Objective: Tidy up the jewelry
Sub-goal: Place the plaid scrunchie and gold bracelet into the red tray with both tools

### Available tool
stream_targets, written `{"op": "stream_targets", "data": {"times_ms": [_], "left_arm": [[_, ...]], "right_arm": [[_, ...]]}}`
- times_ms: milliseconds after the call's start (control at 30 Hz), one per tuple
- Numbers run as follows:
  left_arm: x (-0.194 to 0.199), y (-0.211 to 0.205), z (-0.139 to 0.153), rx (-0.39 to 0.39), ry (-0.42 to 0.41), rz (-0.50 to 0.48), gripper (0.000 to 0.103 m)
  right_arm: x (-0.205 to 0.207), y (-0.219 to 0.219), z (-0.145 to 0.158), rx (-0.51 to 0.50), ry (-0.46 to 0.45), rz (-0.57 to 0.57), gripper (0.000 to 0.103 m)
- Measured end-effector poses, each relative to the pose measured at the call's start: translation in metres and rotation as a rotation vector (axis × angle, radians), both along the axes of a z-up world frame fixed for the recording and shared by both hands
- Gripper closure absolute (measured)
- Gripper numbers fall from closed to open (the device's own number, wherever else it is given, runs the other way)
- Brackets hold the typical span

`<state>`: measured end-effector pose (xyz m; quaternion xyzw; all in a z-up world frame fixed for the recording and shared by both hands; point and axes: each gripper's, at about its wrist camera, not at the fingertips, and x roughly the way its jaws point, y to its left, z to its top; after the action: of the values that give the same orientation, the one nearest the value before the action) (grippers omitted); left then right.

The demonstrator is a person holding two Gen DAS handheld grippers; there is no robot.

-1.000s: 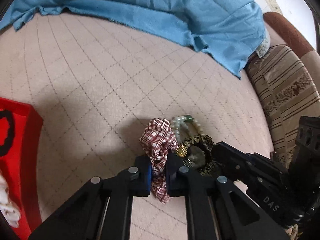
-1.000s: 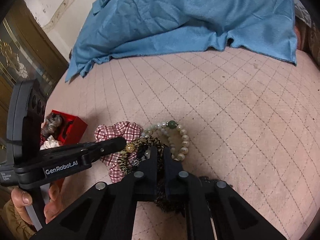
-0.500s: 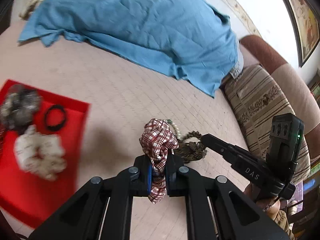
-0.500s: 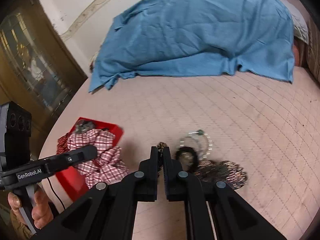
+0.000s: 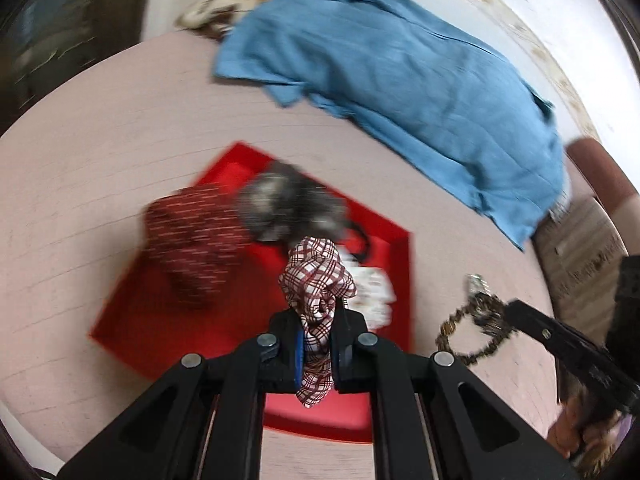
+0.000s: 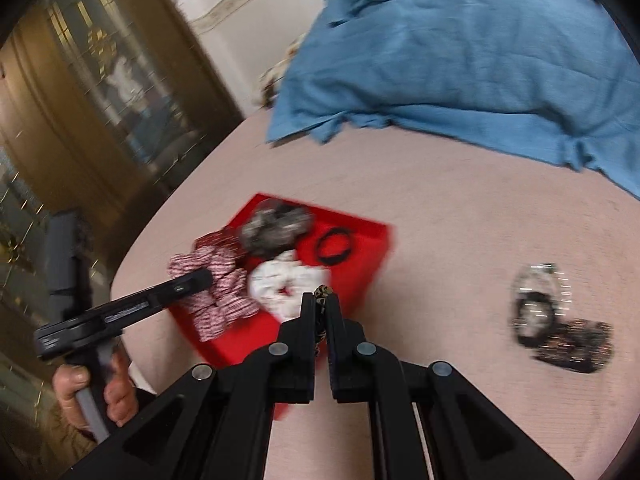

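The left hand-held gripper (image 5: 316, 344) is clamped on a red-and-white plaid scrunchie (image 5: 317, 280), pinched low so the bunched fabric blooms above the fingers and a tail droops below. It hangs over the red tray (image 5: 132, 336) on the bed (image 5: 80, 128), which I judge is where it is to be dropped. In the tray lie a darker plaid scrunchie (image 5: 196, 248), a grey furry one (image 5: 284, 208), a white one (image 6: 280, 280) and a thin black hair tie (image 6: 334, 246), so like goes with like.

The right hand-held gripper (image 6: 320, 316) is shut on a leopard-print band with a gold bead (image 6: 323, 292); from the left wrist view the band (image 5: 472, 332) dangles as an open loop from its tips, near the tray's right edge. The thin hold probably suits such a slack, chain-like piece.

Further right on the bed, well apart from the tray, a pearl bracelet (image 6: 540, 280) and dark scrunchies (image 6: 568, 344) lie together, blurred, not yet sorted. A blue cloth (image 6: 480, 60) lies beyond.
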<state>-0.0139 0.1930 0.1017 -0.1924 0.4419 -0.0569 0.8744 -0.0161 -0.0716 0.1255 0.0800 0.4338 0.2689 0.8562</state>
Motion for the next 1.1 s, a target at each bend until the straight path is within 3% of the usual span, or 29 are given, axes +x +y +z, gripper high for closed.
{"op": "stream_targets", "data": {"times_ms": [200, 400, 633, 933, 1100], "left_arm": [[0.005, 0.045, -0.024, -0.007, 0.052, 0.106, 0.094], [0.009, 0.054, -0.037, 0.004, 0.073, 0.12, 0.094], [0.014, 0.052, -0.042, 0.04, 0.068, 0.116, 0.093], [0.009, 0.052, -0.035, 0.04, 0.007, 0.089, 0.083], [0.001, 0.048, -0.023, 0.044, -0.065, 0.079, 0.065]], "right_arm": [[0.005, 0.053, -0.017, 0.086, 0.053, 0.072, 0.097], [0.013, 0.084, -0.067, -0.043, 0.133, 0.078, 0.097], [0.015, 0.092, -0.088, -0.115, 0.155, 0.083, 0.097], [0.015, 0.115, -0.098, -0.171, 0.158, 0.097, 0.097], [0.013, 0.127, -0.098, -0.184, 0.14, 0.125, 0.096]]}}
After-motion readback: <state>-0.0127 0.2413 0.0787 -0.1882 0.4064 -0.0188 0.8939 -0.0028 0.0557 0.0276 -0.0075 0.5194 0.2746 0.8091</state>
